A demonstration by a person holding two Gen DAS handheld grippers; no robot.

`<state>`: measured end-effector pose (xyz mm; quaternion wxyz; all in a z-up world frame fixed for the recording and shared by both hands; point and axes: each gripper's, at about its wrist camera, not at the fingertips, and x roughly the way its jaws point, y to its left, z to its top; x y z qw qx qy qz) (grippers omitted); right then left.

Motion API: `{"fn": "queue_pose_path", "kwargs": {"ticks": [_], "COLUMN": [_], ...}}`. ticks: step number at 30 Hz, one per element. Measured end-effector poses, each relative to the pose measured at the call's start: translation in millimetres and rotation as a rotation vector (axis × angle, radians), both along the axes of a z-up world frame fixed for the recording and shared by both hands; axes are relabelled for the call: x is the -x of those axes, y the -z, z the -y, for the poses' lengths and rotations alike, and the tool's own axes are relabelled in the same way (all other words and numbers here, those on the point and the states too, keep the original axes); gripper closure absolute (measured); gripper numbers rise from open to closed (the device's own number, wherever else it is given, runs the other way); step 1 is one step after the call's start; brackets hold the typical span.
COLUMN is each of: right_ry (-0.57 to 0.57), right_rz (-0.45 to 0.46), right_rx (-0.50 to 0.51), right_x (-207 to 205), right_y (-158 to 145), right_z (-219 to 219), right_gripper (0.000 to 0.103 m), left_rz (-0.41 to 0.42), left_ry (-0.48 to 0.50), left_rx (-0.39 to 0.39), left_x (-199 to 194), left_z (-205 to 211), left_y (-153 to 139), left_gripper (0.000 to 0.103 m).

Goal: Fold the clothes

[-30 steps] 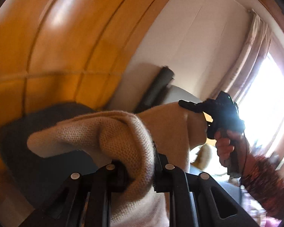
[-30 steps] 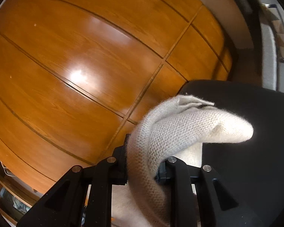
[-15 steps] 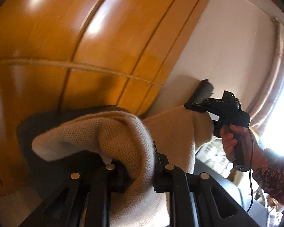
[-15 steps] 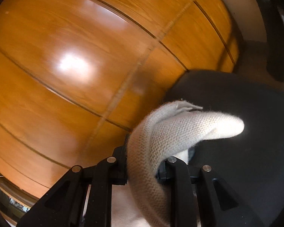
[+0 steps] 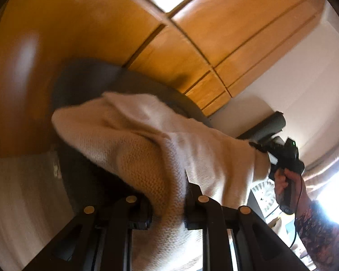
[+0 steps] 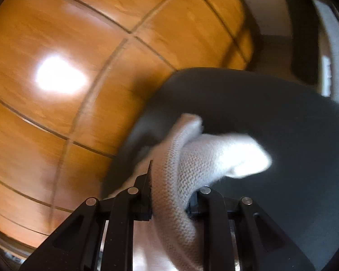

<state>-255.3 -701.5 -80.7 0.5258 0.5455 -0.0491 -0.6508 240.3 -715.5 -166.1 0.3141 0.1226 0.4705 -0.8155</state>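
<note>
A cream knitted garment (image 5: 147, 140) hangs stretched between my two grippers. In the left wrist view my left gripper (image 5: 167, 205) pinches a thick bunch of the knit; its jaws are opening slightly with the cloth still pressed between the pads. Across the span, my right gripper (image 5: 260, 149) grips the far corner, with a person's hand (image 5: 282, 178) around its handle. The right wrist view shows the right gripper (image 6: 171, 201) shut on a rolled fold of the garment (image 6: 214, 155), and a loose tip pokes out to the right.
A dark grey padded surface (image 6: 271, 113), also seen under the cloth (image 5: 83, 79), lies just below the garment. Glossy wooden wardrobe doors (image 5: 214, 33) (image 6: 56, 45) fill the background. A pale wall (image 5: 293, 79) and a bright curtained window (image 5: 327, 176) are at the right.
Both grippers have come down with the garment toward the dark padded surface, which now fills more of each view. The left gripper has rolled, tilting its view. Both still hold the knit.
</note>
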Motion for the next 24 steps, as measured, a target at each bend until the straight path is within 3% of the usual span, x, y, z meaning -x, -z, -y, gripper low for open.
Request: {"fn": "queue_pose_path", "kwargs": {"ticks": [6, 10, 12, 15, 19, 24], "right_ry": [0.026, 0.044, 0.045, 0.037, 0.114, 0.191], "right_rz": [-0.110, -0.135, -0.155, -0.160, -0.198, -0.324], "right_rx": [-0.222, -0.261, -0.260, -0.273, -0.245, -0.260], "right_x": [21.1, 18.2, 16.7, 20.1, 29.5, 34.0], "right_y": [27.2, 43.6, 44.5, 39.7, 15.9, -11.2], "right_z": [1.8, 0.6, -0.3, -1.7, -24.9, -58.2], "right_gripper": [0.081, 0.077, 0.069, 0.063, 0.057, 0.056], "left_rz": [-0.018, 0.012, 0.014, -0.025, -0.070, -0.092], "left_ry": [-0.009, -0.021, -0.031, -0.044, -0.042, -0.030], "left_rx": [-0.043, -0.017, -0.018, -0.045, -0.078, -0.118], "left_x": [-7.4, -11.8, -15.6, -21.7, -31.9, -43.7], "left_z": [-2.5, -9.4, -12.4, -12.4, -15.2, -20.2], "left_y": [17.0, 13.8, 12.6, 14.2, 18.6, 22.3], "left_gripper": [0.083, 0.083, 0.082, 0.081, 0.081, 0.080]}}
